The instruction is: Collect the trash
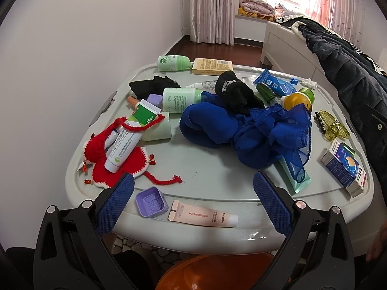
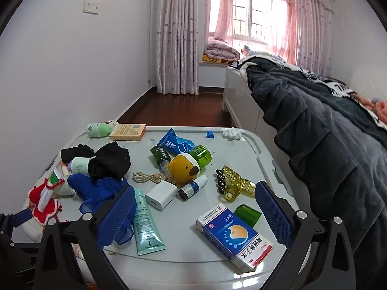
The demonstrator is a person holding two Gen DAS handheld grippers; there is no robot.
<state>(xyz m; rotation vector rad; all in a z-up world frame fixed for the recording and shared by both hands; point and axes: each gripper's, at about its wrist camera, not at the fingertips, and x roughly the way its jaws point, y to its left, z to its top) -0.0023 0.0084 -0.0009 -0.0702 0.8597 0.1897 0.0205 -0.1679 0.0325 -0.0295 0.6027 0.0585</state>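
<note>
My left gripper (image 1: 193, 193) hangs wide open over the near edge of the pale grey plastic storage-box lid (image 1: 208, 166), nothing between its blue textured pads (image 1: 116, 205). Just below the gap, on the lid's near rim, lie a pale pink squeeze tube (image 1: 203, 214) and beside it a small square lilac plastic cap (image 1: 151, 202), side by side but apart. Further in, toward the left edge, a white and green tube (image 1: 125, 142) rests across a red crocheted piece with white trim (image 1: 113, 162). A crumpled deep blue sheer cloth (image 1: 246, 130) fills the middle, a black sock (image 1: 235, 94) heaped on top of it.

My right gripper (image 2: 194, 203) is spread wide too, empty, over the lid's near right corner. Between its fingers (image 2: 272, 212) sits a blue and white medicine carton (image 2: 233, 234), a dark green plastic cap (image 2: 248, 214) touching its far side. A mint-green tube (image 2: 145, 224) lies by my left pad, a white charger block (image 2: 161, 194) just beyond. Past that, a yellow bear-faced jar (image 2: 185, 169) and a translucent yellow-green hair claw (image 2: 235, 184). A crumpled white tissue (image 2: 232, 133) sits at the far right edge.
</note>
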